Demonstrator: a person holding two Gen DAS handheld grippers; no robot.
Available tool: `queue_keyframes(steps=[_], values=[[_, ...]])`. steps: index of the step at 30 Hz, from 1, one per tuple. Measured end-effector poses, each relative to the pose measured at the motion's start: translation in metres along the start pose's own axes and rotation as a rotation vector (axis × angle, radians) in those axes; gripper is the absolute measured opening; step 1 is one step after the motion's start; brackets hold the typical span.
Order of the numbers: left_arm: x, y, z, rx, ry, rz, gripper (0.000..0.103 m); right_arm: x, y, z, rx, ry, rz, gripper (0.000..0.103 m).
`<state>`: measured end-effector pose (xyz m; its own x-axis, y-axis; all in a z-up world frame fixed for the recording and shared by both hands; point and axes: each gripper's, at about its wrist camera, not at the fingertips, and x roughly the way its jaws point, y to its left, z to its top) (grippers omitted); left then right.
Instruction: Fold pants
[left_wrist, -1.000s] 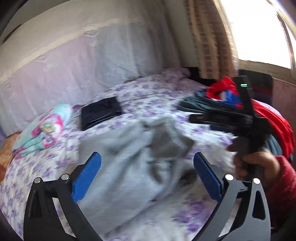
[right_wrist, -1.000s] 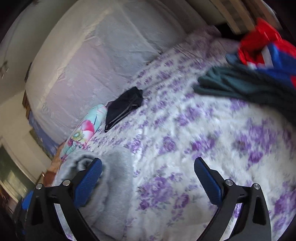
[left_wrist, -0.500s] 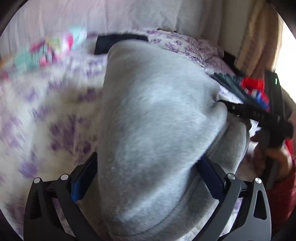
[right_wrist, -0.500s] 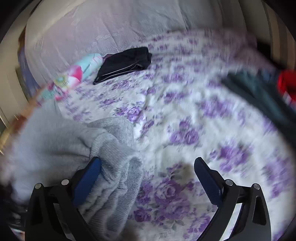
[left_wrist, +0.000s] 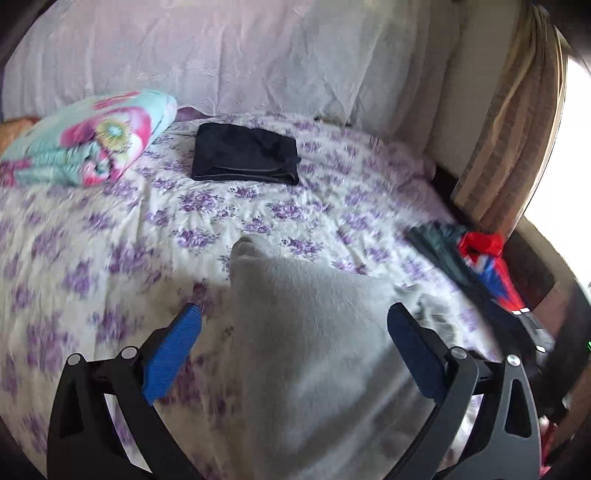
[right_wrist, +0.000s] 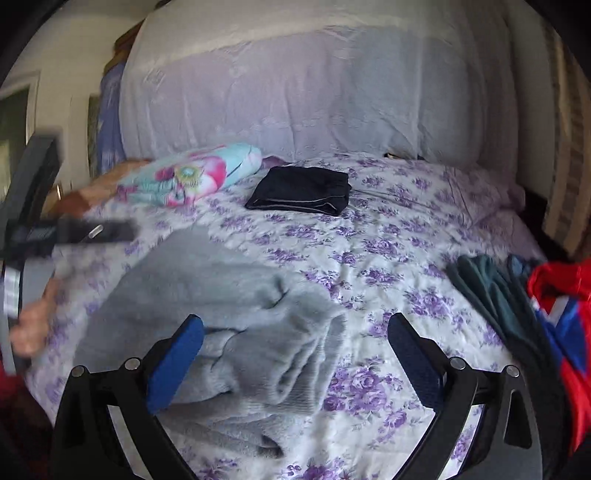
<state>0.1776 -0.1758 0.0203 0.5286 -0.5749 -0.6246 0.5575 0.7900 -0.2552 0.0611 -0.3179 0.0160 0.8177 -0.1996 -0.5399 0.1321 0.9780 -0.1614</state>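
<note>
A wide bed (right_wrist: 424, 258) under a purple-flowered cover fills both views, backed by a pale draped headboard (right_wrist: 314, 92), with striped curtains (left_wrist: 509, 140) and a bright window off to one side. The bed serves as the folding surface, which is probably why its middle has been left bare.

The grey pants (right_wrist: 229, 325) lie bunched near the front edge of the bed, in thick, uneven layers rather than spread flat; they look like soft fleece, so they would slump instead of holding a crease. My guess is that they need to be laid out before any proper fold.

At the far right edge sits a heap of clothes (right_wrist: 546, 306) in red, blue and dark green, seemingly waiting their turn. A flowered pillow (left_wrist: 92, 140) rests by the headboard, and beside it a dark garment (left_wrist: 245, 153) lies neatly folded, apparently set out of the way as finished.

The left gripper (left_wrist: 293, 352) hangs over the grey cloth with its fingers wide apart, gripping nothing. The right gripper (right_wrist: 295, 362) is likewise spread, its left finger (right_wrist: 177, 363) over the bunched cloth, not pinching it.
</note>
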Motion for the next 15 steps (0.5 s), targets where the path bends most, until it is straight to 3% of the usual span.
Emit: queue_keyframes(steps=[2,3,6,9,11,13,15], values=[[0.038,0.003,0.003,0.031,0.052,0.158,0.099,0.017,0.004,-0.012,-0.041,0.068,-0.045,0.1],[0.05,0.009,0.003,0.025,0.083,0.169,0.099,0.031,0.0,-0.025,-0.024,0.131,-0.005,0.1],[0.075,0.036,-0.002,-0.087,0.164,0.085,0.099,0.047,-0.025,-0.047,0.156,0.198,0.161,0.1],[0.078,0.042,-0.002,-0.108,0.184,0.045,0.099,0.052,-0.034,-0.05,0.206,0.215,0.214,0.1],[0.077,0.042,-0.001,-0.103,0.173,0.052,0.099,0.052,-0.033,-0.05,0.21,0.216,0.218,0.1],[0.061,0.039,-0.004,-0.098,0.118,0.05,0.099,0.05,-0.036,-0.052,0.233,0.209,0.242,0.1],[0.037,0.03,-0.011,-0.039,0.046,0.101,0.099,0.043,-0.041,-0.055,0.281,0.183,0.275,0.1]])
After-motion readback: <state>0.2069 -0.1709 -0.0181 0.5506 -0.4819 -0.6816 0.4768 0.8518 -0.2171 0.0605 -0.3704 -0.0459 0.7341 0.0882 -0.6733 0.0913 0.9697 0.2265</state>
